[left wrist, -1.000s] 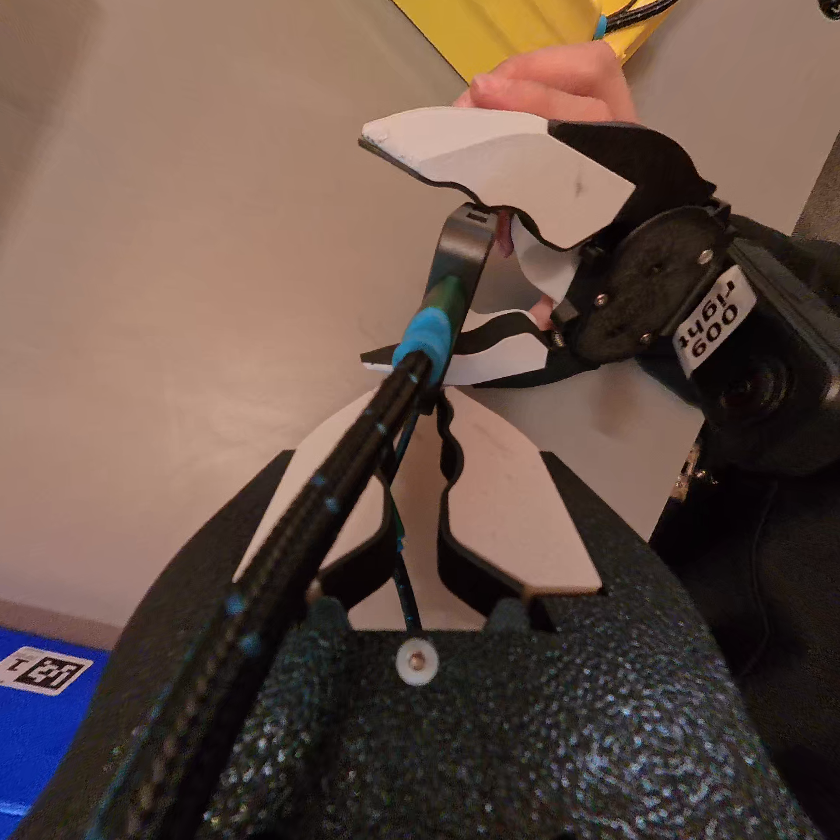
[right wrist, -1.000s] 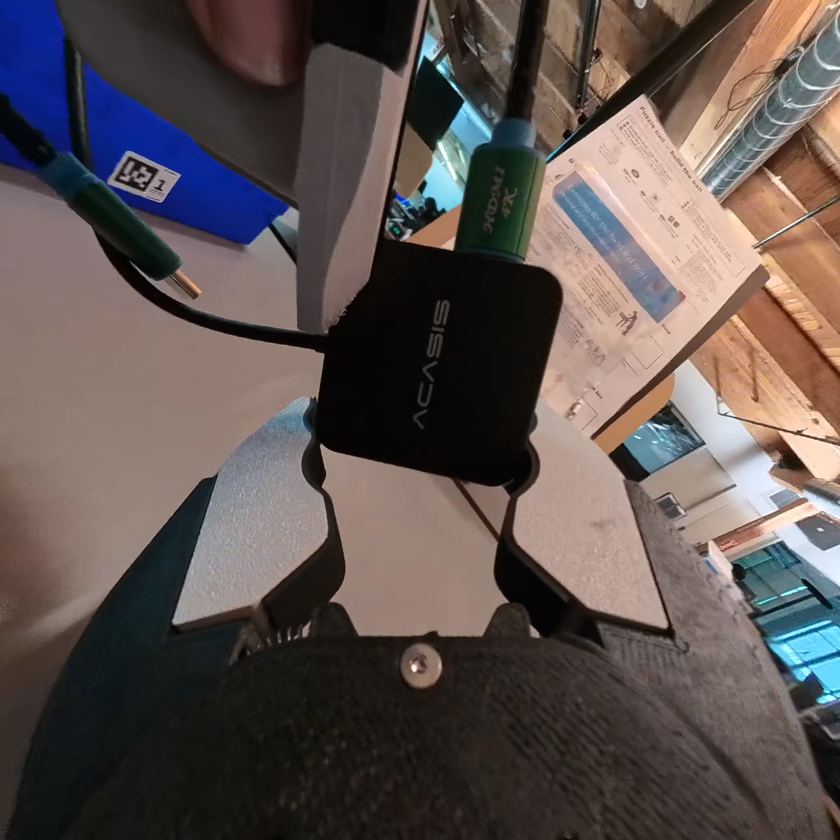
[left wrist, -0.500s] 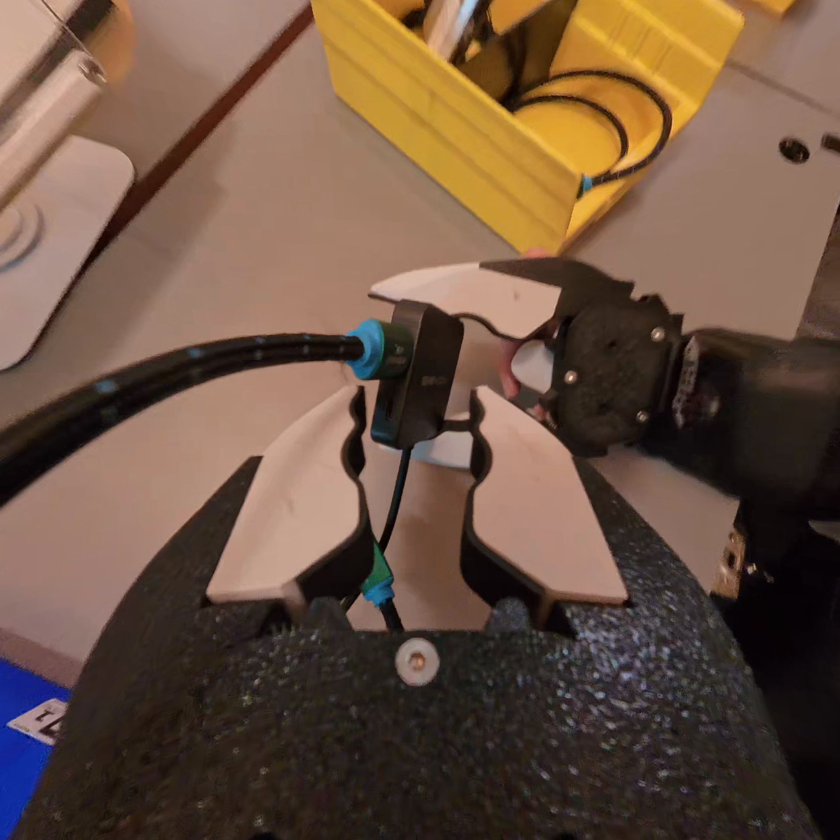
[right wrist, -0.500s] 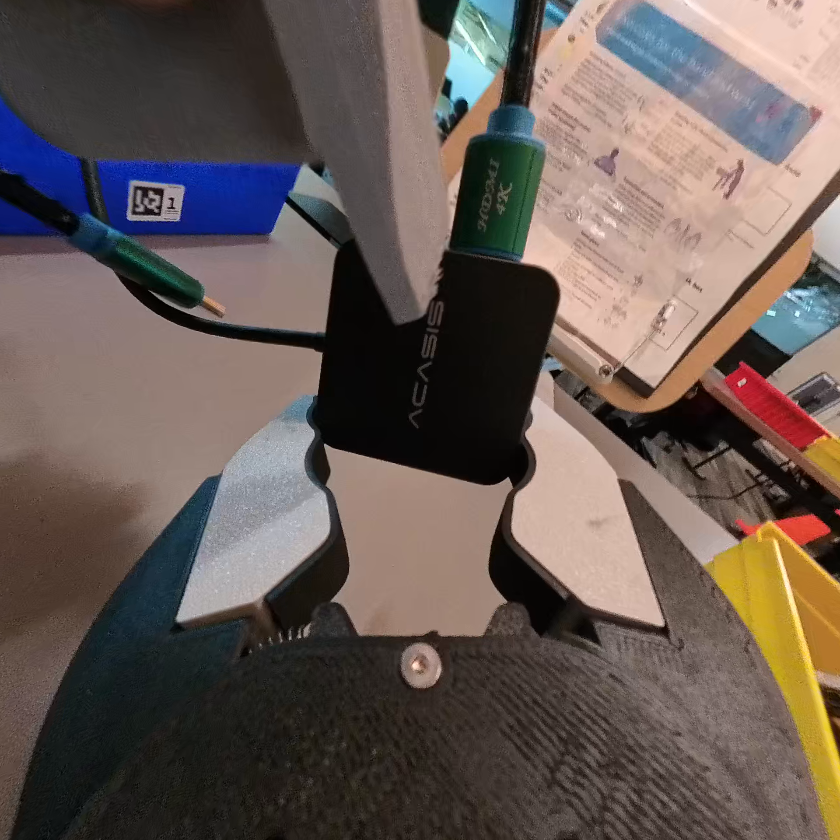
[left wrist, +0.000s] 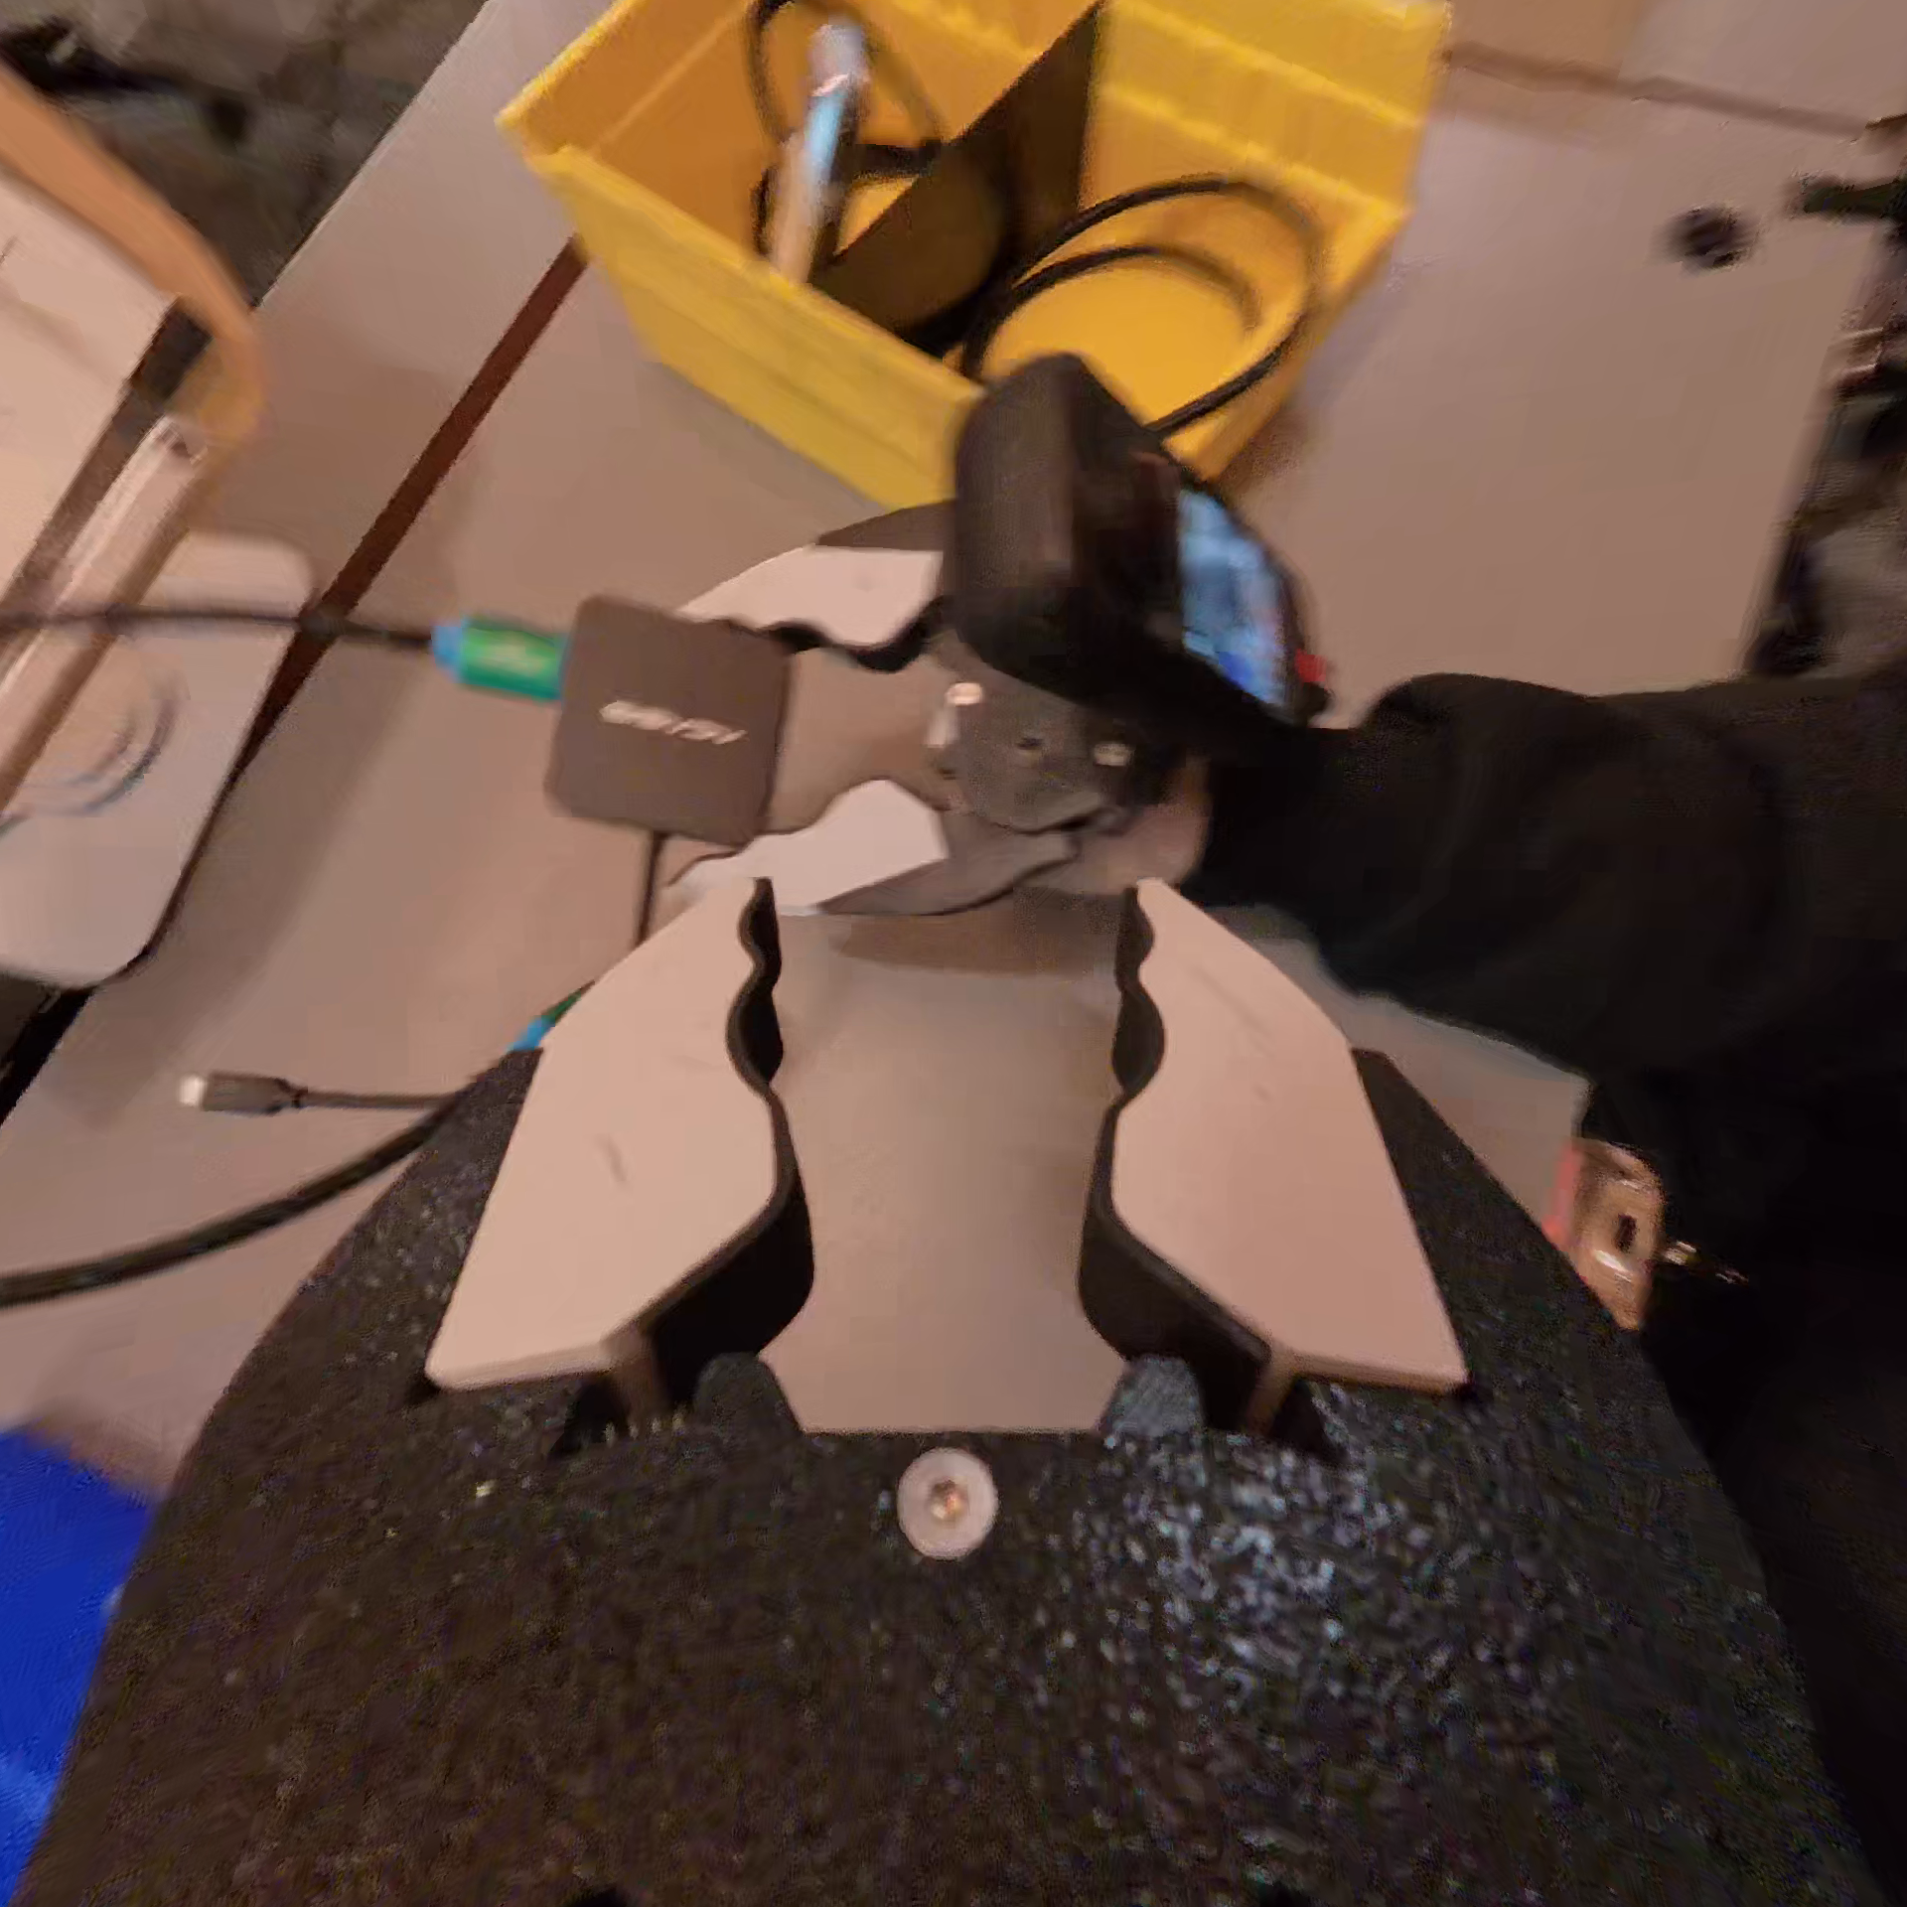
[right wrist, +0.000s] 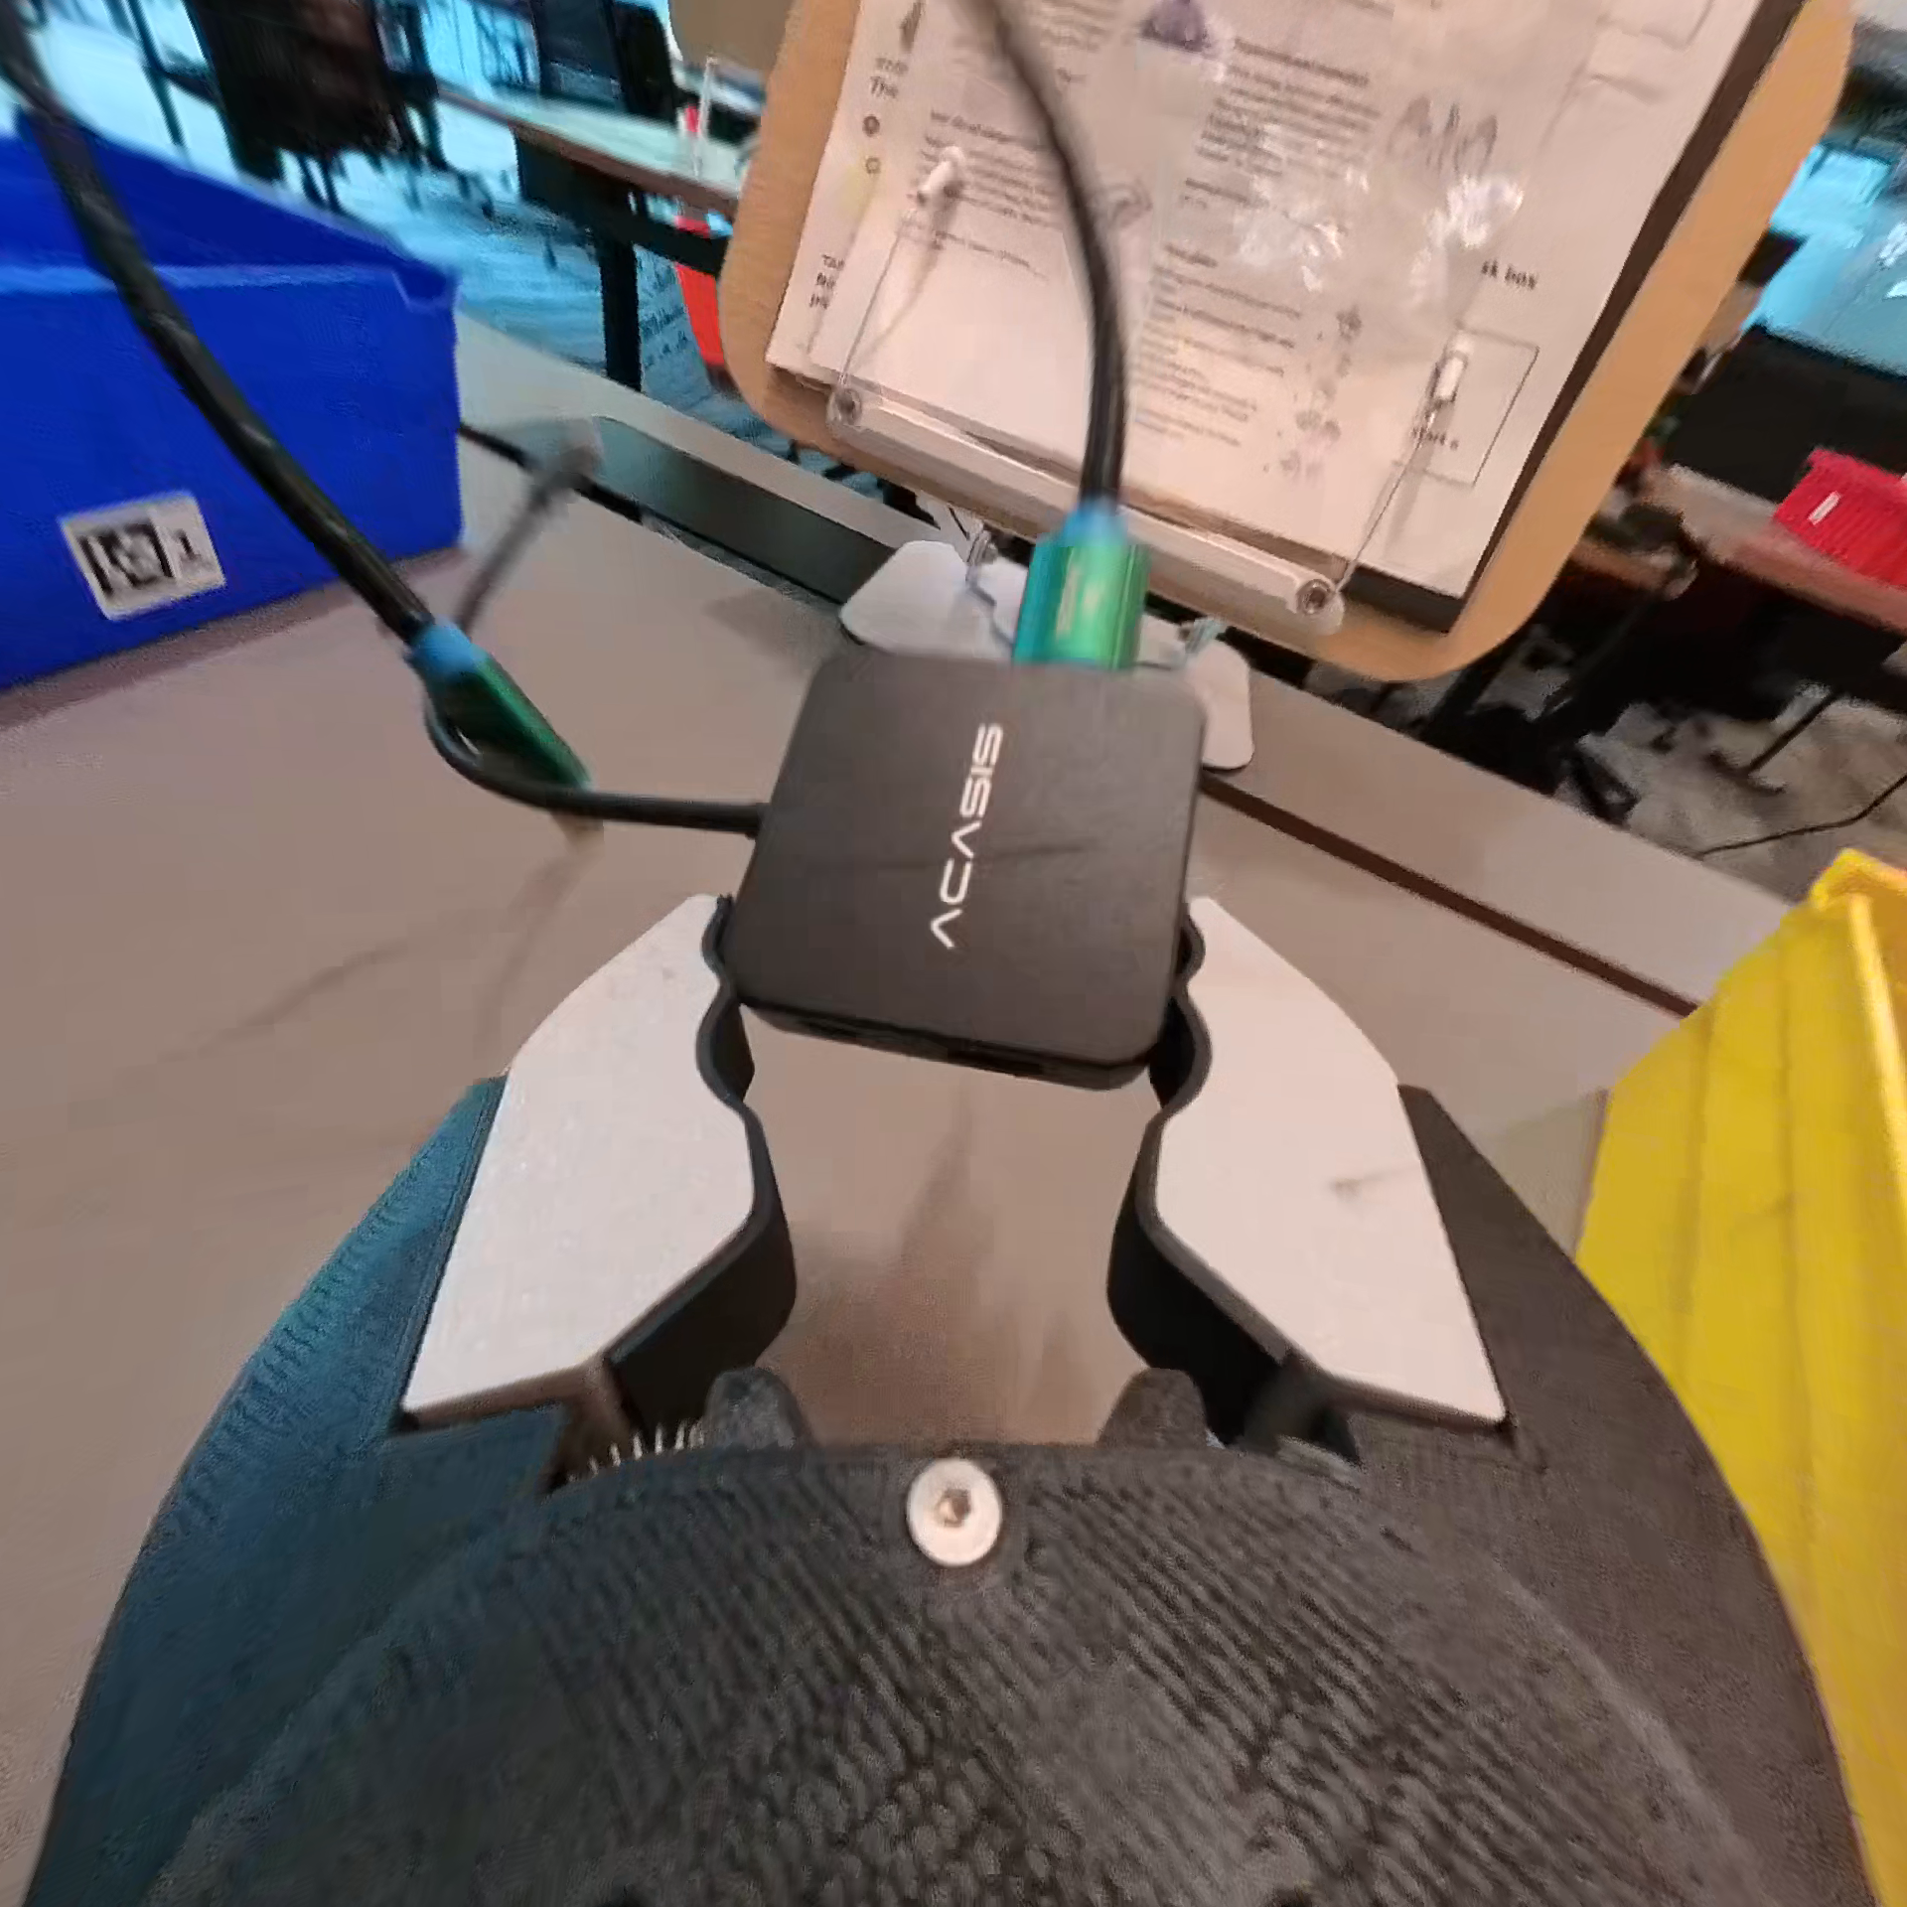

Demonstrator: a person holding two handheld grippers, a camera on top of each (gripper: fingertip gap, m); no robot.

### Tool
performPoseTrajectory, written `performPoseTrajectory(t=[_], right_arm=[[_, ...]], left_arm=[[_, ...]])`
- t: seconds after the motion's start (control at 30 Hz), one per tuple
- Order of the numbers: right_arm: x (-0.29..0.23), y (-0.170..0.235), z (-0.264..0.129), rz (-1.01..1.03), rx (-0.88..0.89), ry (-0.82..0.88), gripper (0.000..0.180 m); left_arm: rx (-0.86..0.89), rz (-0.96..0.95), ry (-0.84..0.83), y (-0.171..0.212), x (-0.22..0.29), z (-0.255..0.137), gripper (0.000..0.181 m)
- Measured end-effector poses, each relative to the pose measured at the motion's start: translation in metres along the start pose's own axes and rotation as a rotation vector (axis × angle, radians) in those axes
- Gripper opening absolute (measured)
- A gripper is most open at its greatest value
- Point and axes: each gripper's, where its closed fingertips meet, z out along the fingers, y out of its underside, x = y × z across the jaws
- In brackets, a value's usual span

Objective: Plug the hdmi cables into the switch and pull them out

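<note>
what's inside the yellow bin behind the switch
In the left wrist view, the yellow bin holds coiled black cables, a black divider and a blurred silvery-blue piece. The near wall and the right gripper cover its lower part.

Right gripper [right wrist: 955,960] clamping black switch [right wrist: 965,857], green HDMI plug [right wrist: 1078,593] inserted

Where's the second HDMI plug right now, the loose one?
In the right wrist view the loose HDMI plug hangs unplugged, left of the switch held by the right hand-held gripper, before the blue bin.
</note>
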Motion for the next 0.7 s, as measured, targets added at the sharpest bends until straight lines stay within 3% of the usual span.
performPoseTrajectory(t=[0.07,0.13,0.2,0.27,0.37,0.5,0.6,0.7], right_arm=[[0.002,-0.003,-0.002,0.097,0.026,-0.026,0.076],[0.003,-0.002,-0.002,0.132,0.029,-0.045,0.076],[-0.001,-0.004,-0.002,0.149,0.05,-0.066,0.076],[-0.004,-0.013,-0.004,0.193,0.102,-0.081,0.076],[0.001,-0.032,-0.014,0.154,0.195,-0.027,0.076],[-0.001,-0.057,-0.029,0.086,0.348,0.024,0.076],[-0.014,-0.067,-0.035,0.027,0.412,0.026,0.076],[-0.032,-0.07,-0.036,-0.068,0.432,0.014,0.076]], left_arm=[[0.119,0.032,0.079,-0.005,0.021,-0.012,0.055],[0.287,-0.019,0.042,-0.009,0.014,-0.023,0.05],[0.423,-0.193,-0.043,0.001,-0.015,-0.024,0.051],[0.476,-0.41,-0.022,0.026,-0.032,-0.015,0.052],[0.615,-0.739,0.161,0.054,-0.029,0.001,0.053],[0.905,-1.063,0.411,0.059,-0.042,0.005,0.057],[1.023,-1.121,0.506,0.045,-0.059,0.004,0.068],[1.012,-1.115,0.585,0.024,-0.058,0.01,0.073]])
